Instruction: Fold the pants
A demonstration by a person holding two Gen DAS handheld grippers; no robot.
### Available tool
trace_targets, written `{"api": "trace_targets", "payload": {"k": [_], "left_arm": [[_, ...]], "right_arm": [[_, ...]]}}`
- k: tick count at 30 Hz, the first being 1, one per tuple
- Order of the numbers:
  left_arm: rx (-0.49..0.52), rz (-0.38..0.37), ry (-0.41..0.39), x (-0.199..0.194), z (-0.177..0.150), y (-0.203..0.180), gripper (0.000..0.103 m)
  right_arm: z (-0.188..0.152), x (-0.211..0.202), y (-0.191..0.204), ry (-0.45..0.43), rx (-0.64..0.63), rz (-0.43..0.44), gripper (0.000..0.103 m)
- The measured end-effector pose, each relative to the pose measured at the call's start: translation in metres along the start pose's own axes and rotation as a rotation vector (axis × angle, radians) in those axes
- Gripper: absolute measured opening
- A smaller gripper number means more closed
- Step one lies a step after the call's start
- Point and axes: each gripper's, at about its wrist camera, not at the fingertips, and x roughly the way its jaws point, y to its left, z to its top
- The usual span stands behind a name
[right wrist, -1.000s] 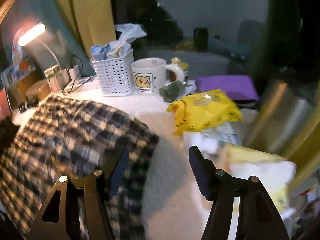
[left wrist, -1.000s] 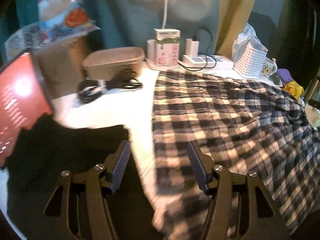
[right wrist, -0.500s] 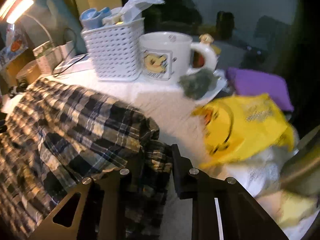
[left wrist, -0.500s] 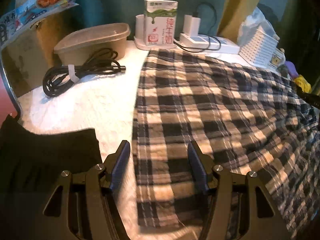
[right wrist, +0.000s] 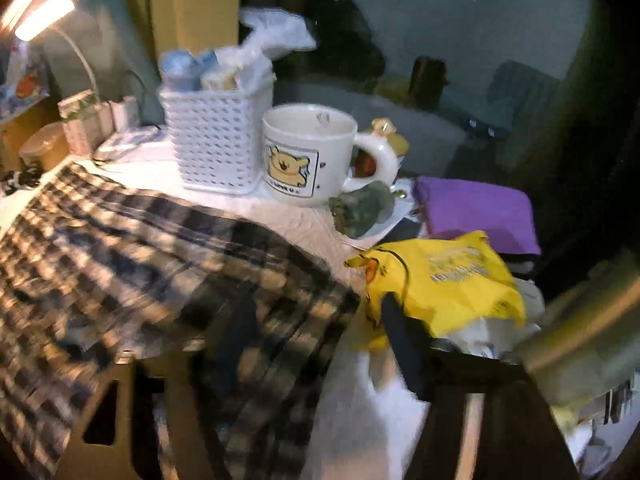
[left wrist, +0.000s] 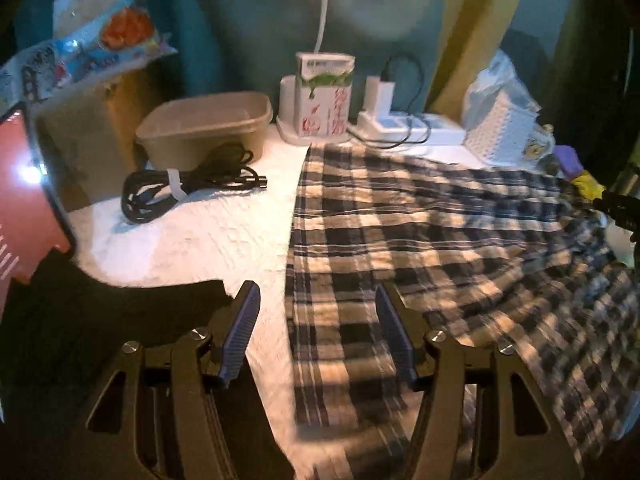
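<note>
The plaid pants [left wrist: 420, 240] lie spread across the white-covered table [left wrist: 192, 240], filling the centre and right of the left wrist view and the lower left of the right wrist view. They look like light, soft woven cloth that will drape and slide, so a pinch on a doubled edge or corner should hold better than one on a single layer. The left gripper [left wrist: 316, 336] stands open over the pants' near left edge, pads clear of the cloth. The right gripper [right wrist: 316, 332] has just been opening; its jaws now stand apart over the bunched end by the yellow bag [right wrist: 440, 280], cloth between them but apparently unpinched.
</note>
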Motion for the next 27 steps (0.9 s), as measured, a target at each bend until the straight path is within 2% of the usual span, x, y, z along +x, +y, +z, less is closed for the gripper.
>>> {"api": "trace_targets", "payload": {"k": [3,11,15,21,23,25,27], "left_arm": [[0.014,-0.023,-0.026,-0.019,-0.011,-0.010,0.075],[0.110,-0.108,-0.052,-0.062,-0.059,-0.051,0.076],[0.113,-0.149,-0.022,-0.073,-0.090,-0.063,0.076],[0.096,-0.151,-0.017,-0.086,-0.120,-0.069,0.076],[0.096,-0.152,-0.027,-0.093,-0.129,-0.071,0.076],[0.103,-0.162,-0.029,-0.100,-0.137,-0.072,0.076],[0.116,-0.166,-0.021,-0.105,-0.146,-0.074,0.076]], "right_arm": [[-0.017,-0.034,0.005,-0.027,-0.026,-0.013,0.069],[-0.072,-0.098,0.020,-0.046,-0.072,-0.082,0.069],[-0.101,-0.115,0.023,-0.035,-0.074,-0.114,0.069],[-0.141,-0.130,0.025,-0.022,-0.044,-0.141,0.070],[-0.150,-0.135,0.025,-0.022,-0.040,-0.162,0.073],[-0.158,-0.141,0.026,-0.029,-0.039,-0.185,0.081],[-0.166,-0.146,0.026,-0.031,-0.033,-0.193,0.082]]}}
